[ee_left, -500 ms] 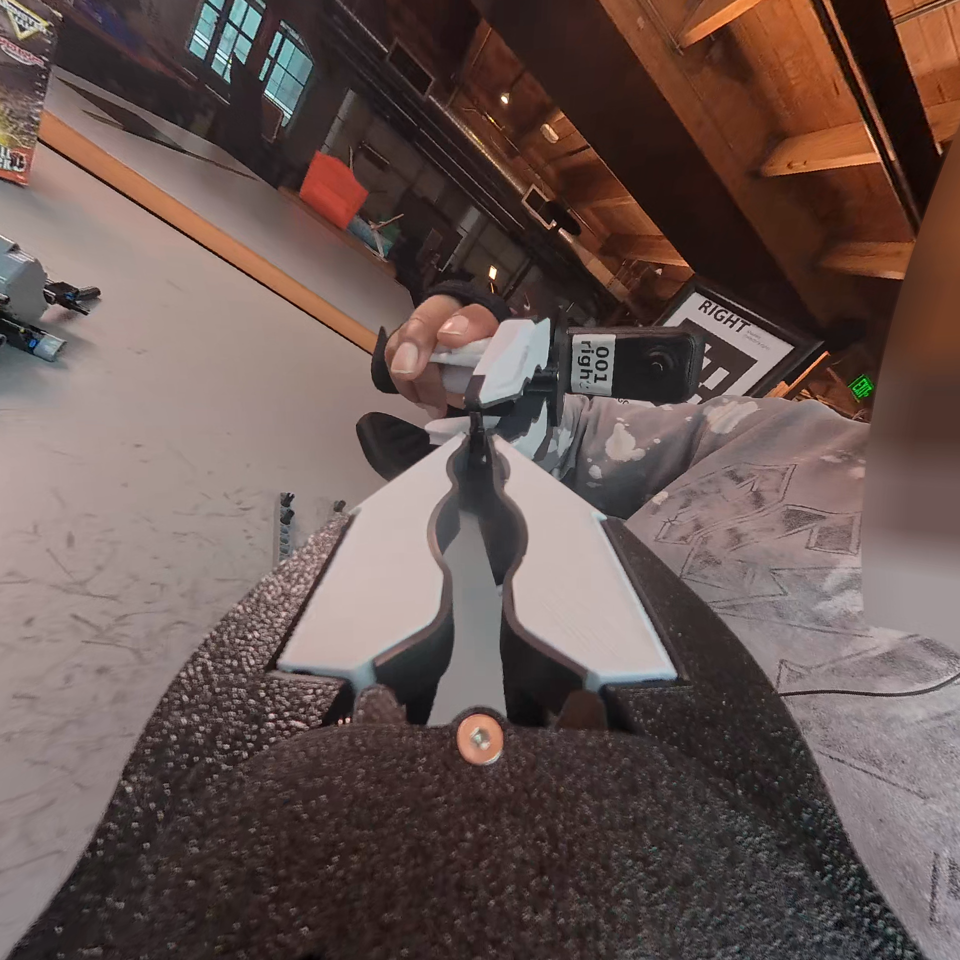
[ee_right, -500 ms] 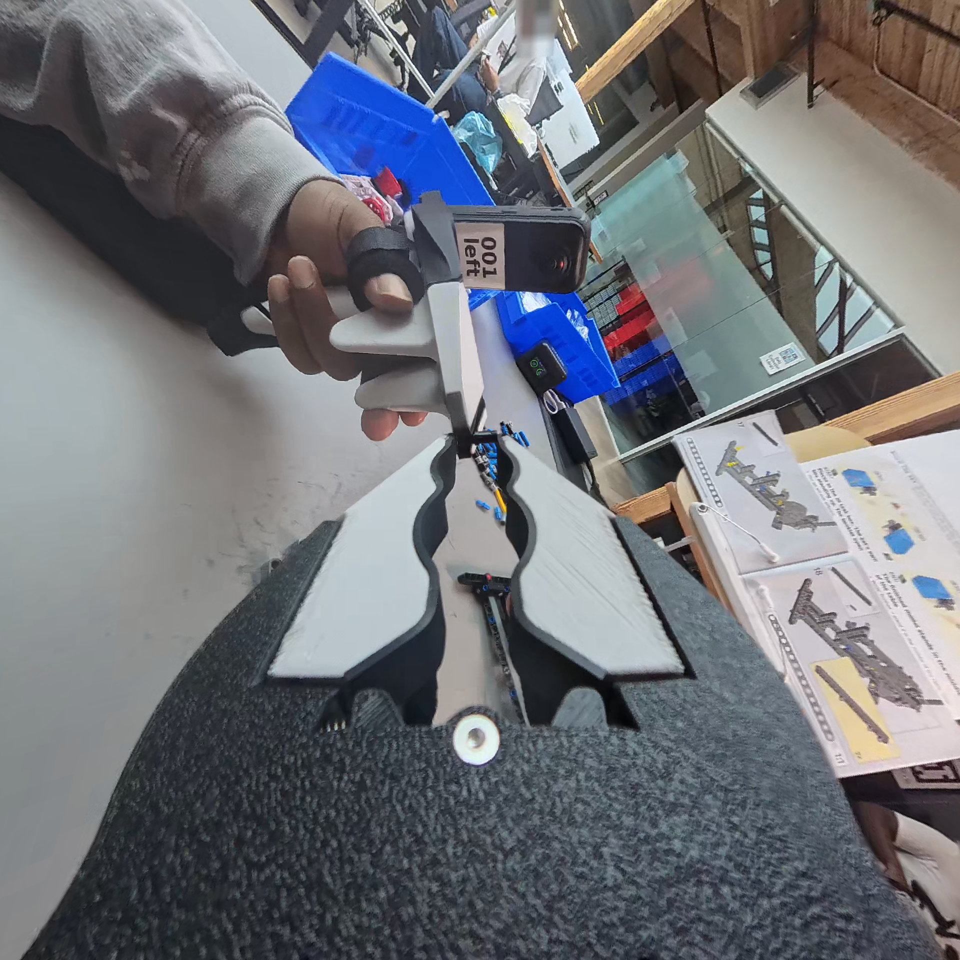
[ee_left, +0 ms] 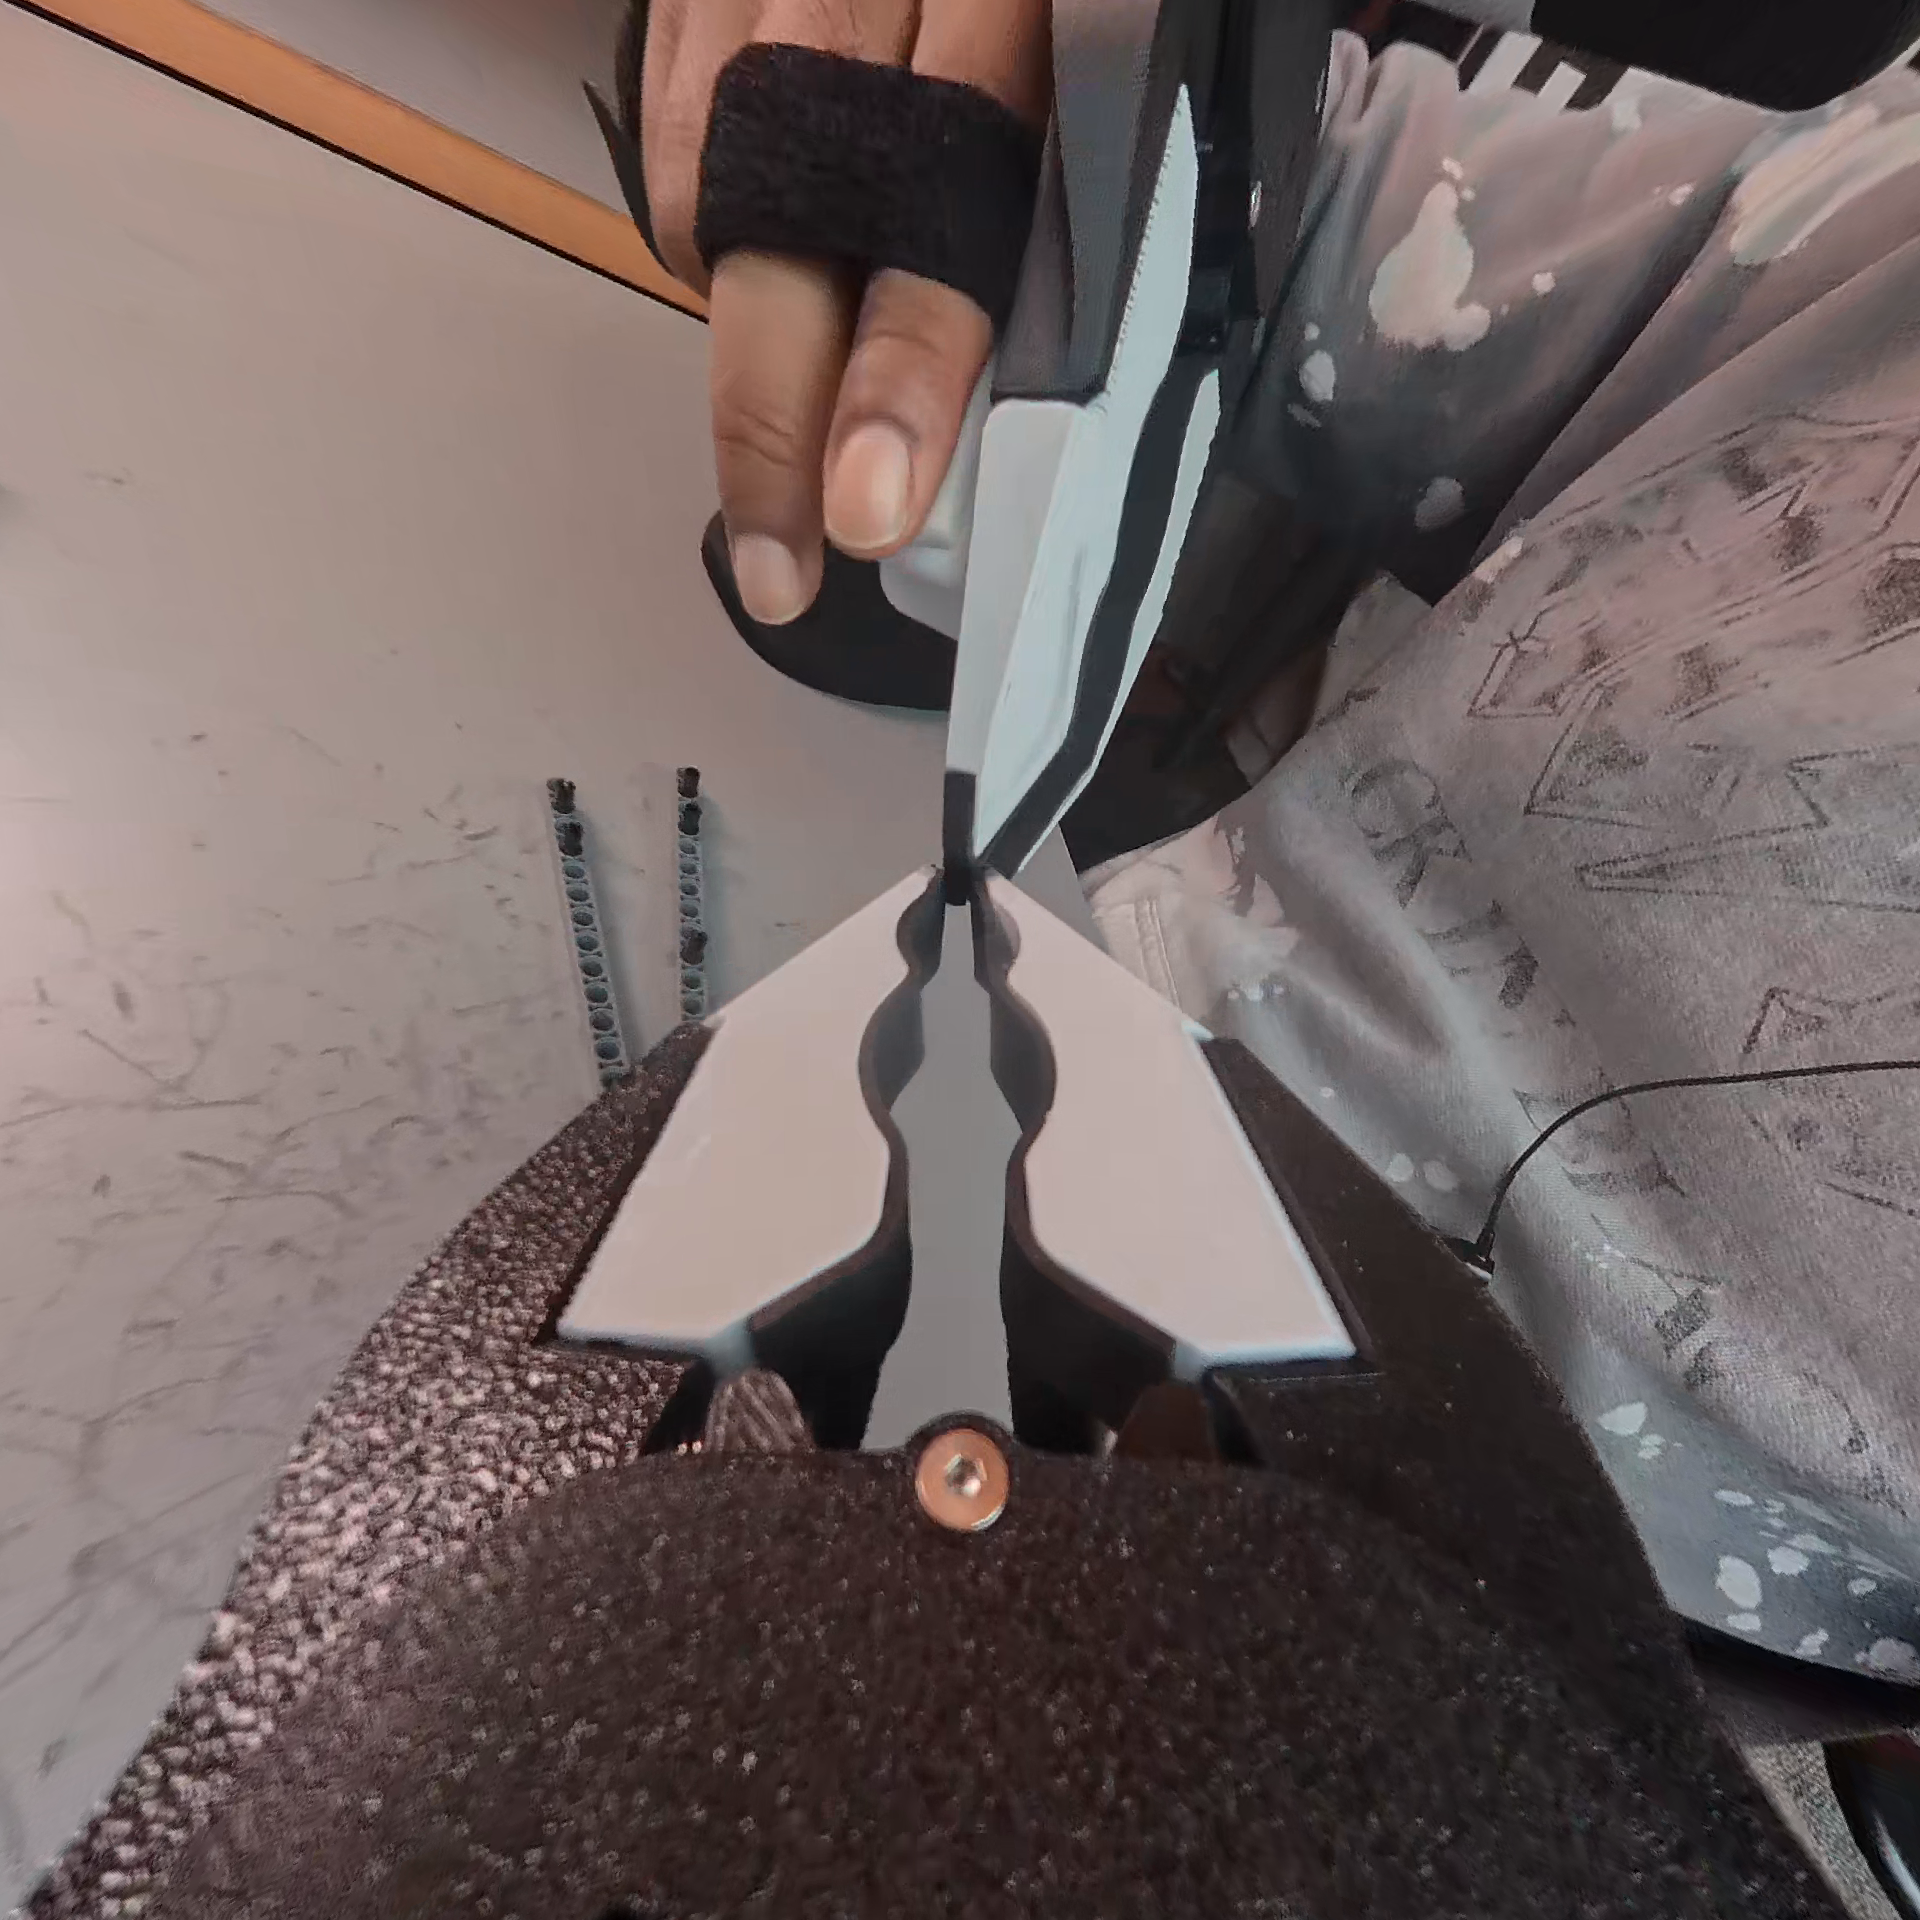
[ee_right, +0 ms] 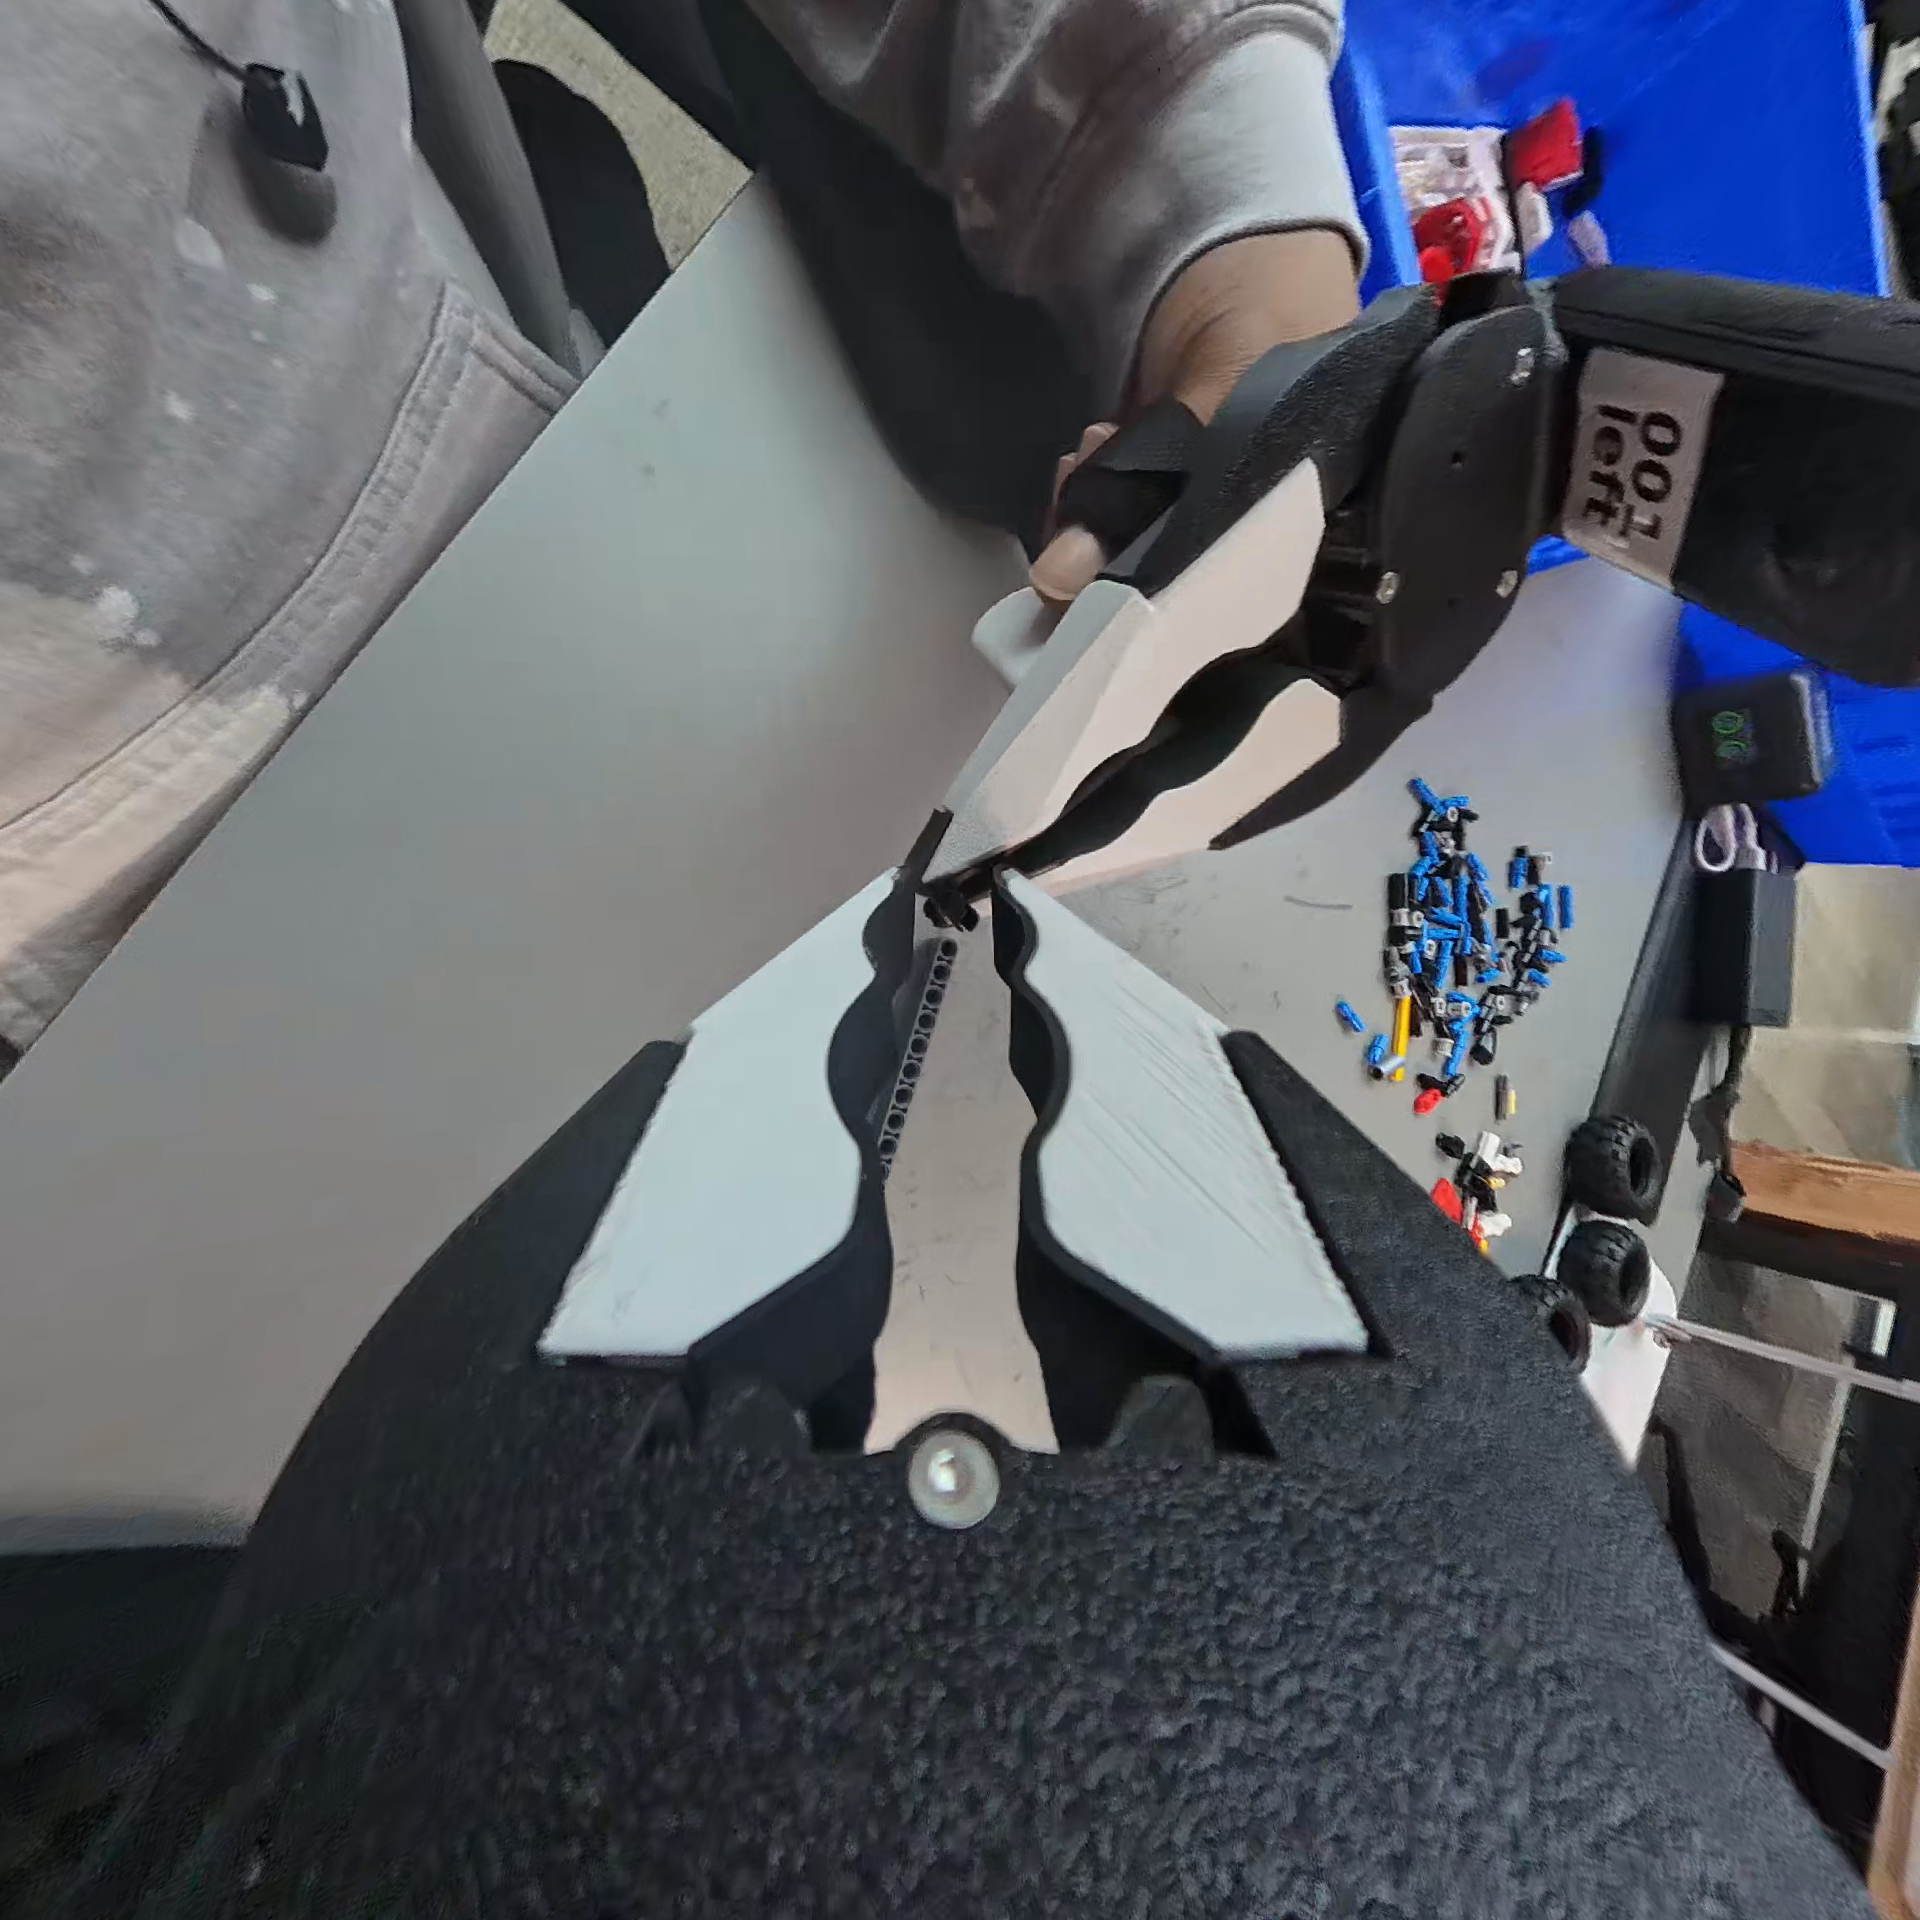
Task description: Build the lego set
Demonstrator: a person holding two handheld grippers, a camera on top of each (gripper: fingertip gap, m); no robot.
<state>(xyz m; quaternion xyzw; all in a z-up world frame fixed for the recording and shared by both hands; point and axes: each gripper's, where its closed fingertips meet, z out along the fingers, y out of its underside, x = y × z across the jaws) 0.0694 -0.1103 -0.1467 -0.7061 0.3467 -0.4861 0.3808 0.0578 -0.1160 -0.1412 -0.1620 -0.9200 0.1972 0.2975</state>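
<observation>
A: Both tools have swung down toward the counter [ee_right: 520, 831]; the tiny black pin [ee_right: 948, 910] sits where their tips meet.

B: Left hand-held gripper [ee_left: 958, 891] and right hand-held gripper [ee_right: 948, 902] both look pinched on it, probably a handover.

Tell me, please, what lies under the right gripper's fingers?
A grey holed beam shows through the gap between the right gripper's fingers, on the table; its lower end is hidden behind one finger.
</observation>
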